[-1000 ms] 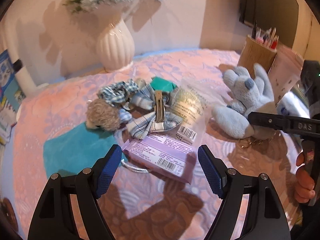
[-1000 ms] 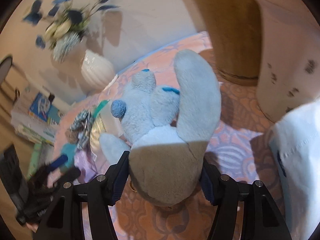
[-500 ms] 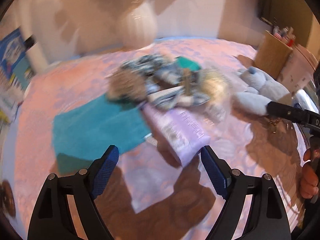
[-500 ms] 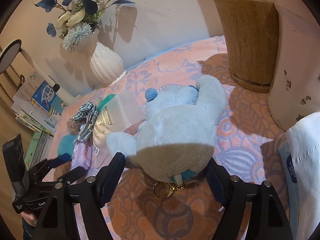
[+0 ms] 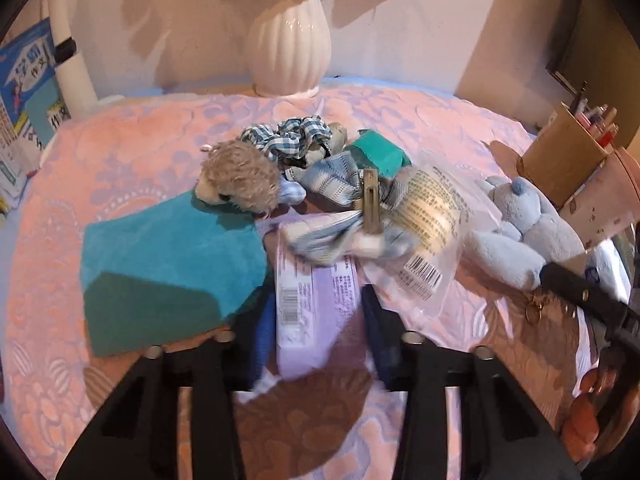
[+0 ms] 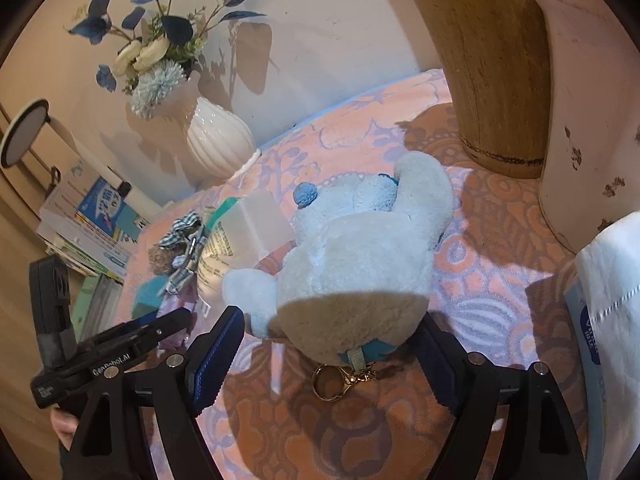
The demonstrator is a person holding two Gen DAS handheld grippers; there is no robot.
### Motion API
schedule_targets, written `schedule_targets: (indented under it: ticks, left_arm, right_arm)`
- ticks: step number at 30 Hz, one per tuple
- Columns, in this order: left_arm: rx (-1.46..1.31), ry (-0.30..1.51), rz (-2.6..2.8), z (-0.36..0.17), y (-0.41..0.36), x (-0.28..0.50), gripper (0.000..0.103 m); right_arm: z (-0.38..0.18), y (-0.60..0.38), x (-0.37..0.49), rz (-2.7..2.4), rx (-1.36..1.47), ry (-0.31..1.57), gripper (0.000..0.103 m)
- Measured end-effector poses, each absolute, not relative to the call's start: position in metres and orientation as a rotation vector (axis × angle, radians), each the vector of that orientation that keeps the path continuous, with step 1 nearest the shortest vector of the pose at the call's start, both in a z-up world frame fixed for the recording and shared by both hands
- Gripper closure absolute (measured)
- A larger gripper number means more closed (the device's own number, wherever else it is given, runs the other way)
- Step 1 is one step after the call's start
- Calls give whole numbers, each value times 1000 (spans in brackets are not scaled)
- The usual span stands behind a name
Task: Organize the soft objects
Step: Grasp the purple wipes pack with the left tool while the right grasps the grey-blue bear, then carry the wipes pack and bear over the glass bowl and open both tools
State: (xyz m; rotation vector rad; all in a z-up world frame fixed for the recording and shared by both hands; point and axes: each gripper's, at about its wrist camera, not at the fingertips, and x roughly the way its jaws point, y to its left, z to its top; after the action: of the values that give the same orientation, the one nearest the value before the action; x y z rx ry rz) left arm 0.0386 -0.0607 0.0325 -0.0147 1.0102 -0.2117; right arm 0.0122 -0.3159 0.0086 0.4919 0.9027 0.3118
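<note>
With my left gripper (image 5: 316, 330) clamped on the purple packet (image 5: 310, 304) at six o'clock and my right gripper (image 6: 328, 354) spread around the plush bear (image 6: 360, 256), I judged the pile largely unsorted.

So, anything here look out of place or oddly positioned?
The small things sit in a jumbled heap: a hair bow lies across a clear bag and a purple packet, whose near end sits between the left gripper fingers. The plush toy lies toppled on the cloth. Nothing looks spilled or damaged.
</note>
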Motion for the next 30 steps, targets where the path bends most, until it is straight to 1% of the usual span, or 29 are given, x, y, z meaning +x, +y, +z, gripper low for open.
schedule_targets:
  ticks: [1,3,4,5,11,15,16,17,18,19,21,22,24,25,27,28,30]
  left_arm:
    - [-25,1007,-218,33,-58,35,68]
    - [-39,998,-231,32,-54,25,68]
    - [-46,991,-242,33,-52,21,68]
    - [-59,984,-260,33,-49,15,68]
    - [-194,970,-451,33,-32,-19,68]
    - [-185,970,-448,28,-35,-25,68]
    - [-178,974,-445,27,-37,-24,68]
    - [-170,974,-442,27,-39,-22,68]
    - [-165,972,-440,27,-40,-22,67]
    - [-163,973,-436,27,-41,-22,65]
    - [-168,979,-431,26,-41,-19,64]
    - [-174,983,-431,25,-41,-19,61]
    - [-184,988,-423,26,-40,-19,59]
    - [-179,989,-413,26,-42,-18,59]
    - [-139,985,-382,26,-50,-18,60]
    - [-102,979,-360,27,-56,-19,67]
    - [-50,968,-333,28,-66,-20,69]
  right_arm:
    - [9,-317,12,303,498,900,27]
    - [9,-321,9,276,509,896,44]
    - [9,-324,8,290,529,892,48]
    - [10,-326,7,303,544,890,49]
    - [10,-328,-11,359,626,977,49]
    - [13,-320,-24,343,566,1036,48]
    - [15,-320,-25,324,554,1036,40]
    - [16,-321,-25,317,552,1028,34]
    - [18,-322,-24,304,554,1018,23]
    - [19,-323,-22,291,558,1011,15]
    - [17,-326,-14,281,589,1008,15]
    - [15,-327,-10,284,610,1011,15]
    - [11,-327,-3,278,636,1006,16]
    - [12,-326,-1,268,623,1001,21]
    - [15,-320,-1,239,551,1011,42]
    - [17,-318,-2,236,538,1006,42]
    - [20,-318,-8,248,547,995,43]
